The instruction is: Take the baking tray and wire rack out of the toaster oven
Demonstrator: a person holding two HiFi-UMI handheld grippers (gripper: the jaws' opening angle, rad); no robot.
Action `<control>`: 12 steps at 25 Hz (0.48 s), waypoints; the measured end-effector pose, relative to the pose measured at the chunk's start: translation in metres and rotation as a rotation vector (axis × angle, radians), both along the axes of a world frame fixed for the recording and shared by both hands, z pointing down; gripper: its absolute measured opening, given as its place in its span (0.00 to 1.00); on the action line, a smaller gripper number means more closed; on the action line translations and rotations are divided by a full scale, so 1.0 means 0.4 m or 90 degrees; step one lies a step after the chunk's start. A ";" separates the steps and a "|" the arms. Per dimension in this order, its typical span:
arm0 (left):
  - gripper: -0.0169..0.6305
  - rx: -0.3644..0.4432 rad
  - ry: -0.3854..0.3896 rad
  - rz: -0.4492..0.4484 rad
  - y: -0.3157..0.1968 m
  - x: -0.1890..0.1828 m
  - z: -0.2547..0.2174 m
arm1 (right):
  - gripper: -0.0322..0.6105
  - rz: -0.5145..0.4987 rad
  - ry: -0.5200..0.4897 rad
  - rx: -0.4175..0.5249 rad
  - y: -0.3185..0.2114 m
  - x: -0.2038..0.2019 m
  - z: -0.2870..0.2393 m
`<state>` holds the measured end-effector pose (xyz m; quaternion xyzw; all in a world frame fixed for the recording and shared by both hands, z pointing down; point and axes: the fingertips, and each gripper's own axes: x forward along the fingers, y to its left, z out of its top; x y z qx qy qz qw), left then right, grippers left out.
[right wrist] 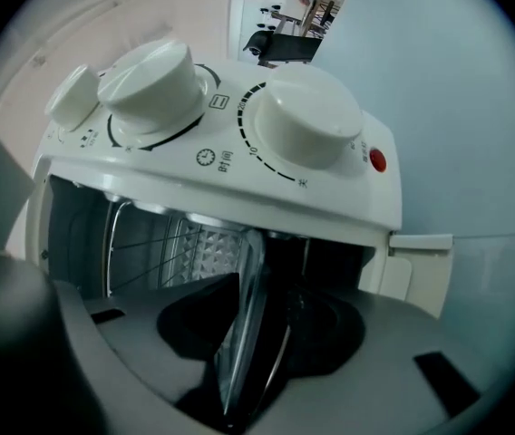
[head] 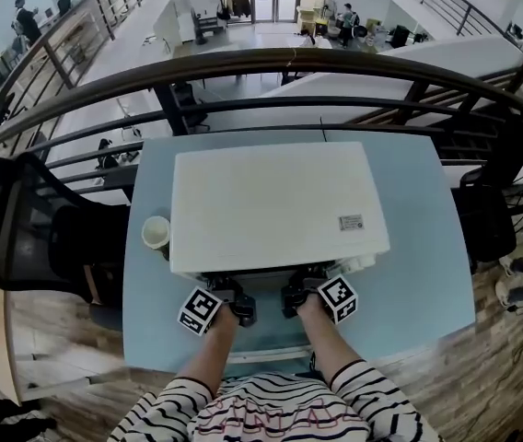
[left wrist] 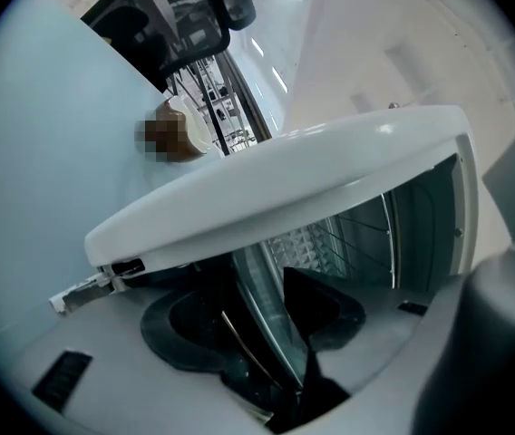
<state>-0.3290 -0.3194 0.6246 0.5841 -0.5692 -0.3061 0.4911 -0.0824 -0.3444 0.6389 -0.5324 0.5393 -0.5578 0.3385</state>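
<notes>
So far only the opening step looks under way: the boxy white toaster oven [head: 275,205] sits on the light blue tabletop [head: 418,274], and its glass door [left wrist: 276,306] is swung down toward the person. Nothing has come out yet.

The thin metal wire rack [left wrist: 366,234] is still in the cavity, its bars showing past the door in both gripper views. An embossed metal surface lies behind it. Whether that is the baking tray or the oven's back wall I cannot tell.

The left gripper [head: 229,288] and right gripper [head: 298,293] are side by side at the oven's front. Each has its black fingers [left wrist: 185,324] roughly half closed, with the door's front edge running between them. The pads seem to press on it from both faces, so I judge both are gripping the door. Left to do: release the door, then draw out the rack and tray.

Room is tight in front, since the tabletop's near edge lies just below the grippers and the person's body is close behind. Bare tabletop lies to the oven's right. A pale paper cup [head: 156,232] stands just beside its left front corner, so that side is less free.
</notes>
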 end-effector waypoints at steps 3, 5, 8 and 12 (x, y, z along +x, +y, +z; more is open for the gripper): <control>0.32 -0.003 0.008 -0.008 -0.012 0.001 0.008 | 0.24 -0.009 0.000 0.006 -0.006 0.003 0.003; 0.32 -0.009 0.006 -0.015 -0.017 0.000 0.015 | 0.20 -0.015 -0.006 0.013 -0.008 0.003 -0.001; 0.21 -0.014 0.011 -0.030 -0.012 -0.006 0.023 | 0.19 -0.017 -0.022 0.012 -0.002 0.003 -0.001; 0.19 -0.001 0.049 -0.055 0.013 -0.004 0.029 | 0.19 -0.018 -0.035 0.009 0.021 0.008 0.005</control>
